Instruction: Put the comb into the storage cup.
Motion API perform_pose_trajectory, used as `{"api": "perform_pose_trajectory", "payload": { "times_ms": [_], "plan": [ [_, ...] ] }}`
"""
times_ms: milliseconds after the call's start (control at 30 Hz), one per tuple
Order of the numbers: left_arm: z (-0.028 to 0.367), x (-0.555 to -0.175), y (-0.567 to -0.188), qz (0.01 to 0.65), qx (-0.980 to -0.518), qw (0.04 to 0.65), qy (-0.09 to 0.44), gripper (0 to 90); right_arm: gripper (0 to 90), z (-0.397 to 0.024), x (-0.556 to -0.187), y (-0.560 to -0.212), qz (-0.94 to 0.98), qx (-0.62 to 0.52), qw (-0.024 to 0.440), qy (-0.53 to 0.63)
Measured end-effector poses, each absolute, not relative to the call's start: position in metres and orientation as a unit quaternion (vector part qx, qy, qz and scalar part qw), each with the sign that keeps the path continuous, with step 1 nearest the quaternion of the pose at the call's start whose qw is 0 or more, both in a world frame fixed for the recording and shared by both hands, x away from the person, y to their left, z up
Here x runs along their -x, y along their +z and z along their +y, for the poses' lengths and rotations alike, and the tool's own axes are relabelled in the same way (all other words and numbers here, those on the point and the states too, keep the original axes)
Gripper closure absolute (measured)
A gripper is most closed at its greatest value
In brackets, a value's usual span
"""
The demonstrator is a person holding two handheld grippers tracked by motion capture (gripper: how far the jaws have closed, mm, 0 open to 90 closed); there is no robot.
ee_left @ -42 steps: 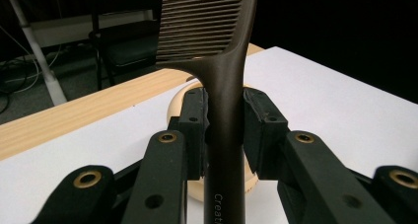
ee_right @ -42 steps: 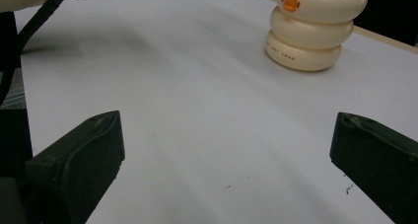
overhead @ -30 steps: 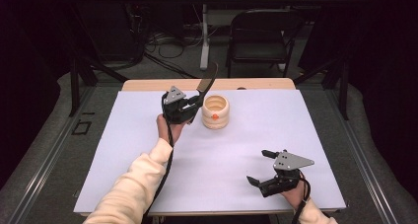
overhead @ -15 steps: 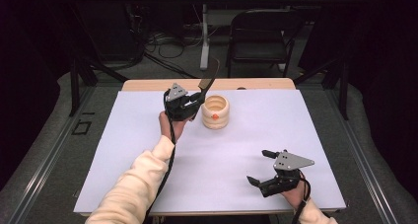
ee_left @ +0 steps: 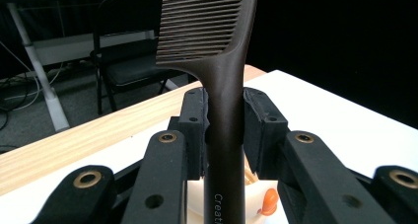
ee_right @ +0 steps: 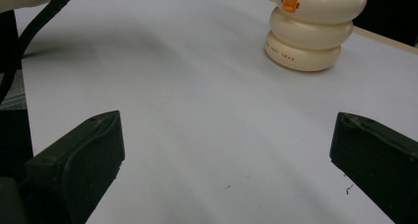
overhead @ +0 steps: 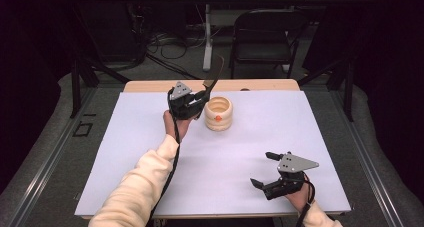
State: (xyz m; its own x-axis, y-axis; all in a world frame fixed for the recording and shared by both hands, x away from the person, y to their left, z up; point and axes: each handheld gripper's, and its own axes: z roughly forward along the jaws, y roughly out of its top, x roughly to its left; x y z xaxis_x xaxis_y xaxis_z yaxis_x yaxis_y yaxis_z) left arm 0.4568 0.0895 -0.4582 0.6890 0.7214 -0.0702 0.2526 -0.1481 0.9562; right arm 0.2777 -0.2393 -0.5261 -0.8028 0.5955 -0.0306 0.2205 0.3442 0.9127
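Observation:
My left gripper (overhead: 197, 99) is shut on the handle of a dark brown comb (overhead: 215, 76), raised just left of a cream ribbed holder (overhead: 219, 113) with an orange beak. In the left gripper view the comb (ee_left: 224, 86) stands upright between the pads (ee_left: 197, 125), teeth at the top, with the holder (ee_left: 259, 204) below it. My right gripper (overhead: 264, 169) rests open near the table's front right corner, nothing between its jaws. In the right gripper view the holder (ee_right: 313, 29) stands farther off on the white table (ee_right: 197, 110).
The white table top (overhead: 150, 152) has a wooden strip (overhead: 150, 86) along its far edge. A folding chair (overhead: 262, 34) and a desk leg (overhead: 206, 37) stand behind the table. A cable trails from the left gripper along the cream sleeve (overhead: 135, 192).
The left gripper with the comb has edged slightly towards the holder. The right gripper has not moved.

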Motion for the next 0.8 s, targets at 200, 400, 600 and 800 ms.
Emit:
{"api": "perform_pose_trajectory", "payload": {
  "times_ms": [200,400,600,800],
  "plan": [
    [0.0866,-0.4592,-0.4550,0.334,-0.724,0.566,0.209,72.0,0.0,-0.2394,-0.2781,-0.5263,0.799,-0.255,0.182,0.513],
    [0.0828,-0.4604,-0.4508,0.329,-0.725,0.567,0.213,72.0,0.0,-0.2396,-0.2775,-0.5259,0.799,-0.255,0.183,0.512],
    [0.0805,-0.4604,-0.4480,0.323,-0.727,0.567,0.214,72.0,0.0,-0.2391,-0.2775,-0.5260,0.799,-0.254,0.182,0.513],
    [0.0790,-0.4636,-0.4490,0.323,-0.726,0.568,0.213,72.0,0.0,-0.2393,-0.2779,-0.5261,0.799,-0.254,0.183,0.513]
  ]
}}
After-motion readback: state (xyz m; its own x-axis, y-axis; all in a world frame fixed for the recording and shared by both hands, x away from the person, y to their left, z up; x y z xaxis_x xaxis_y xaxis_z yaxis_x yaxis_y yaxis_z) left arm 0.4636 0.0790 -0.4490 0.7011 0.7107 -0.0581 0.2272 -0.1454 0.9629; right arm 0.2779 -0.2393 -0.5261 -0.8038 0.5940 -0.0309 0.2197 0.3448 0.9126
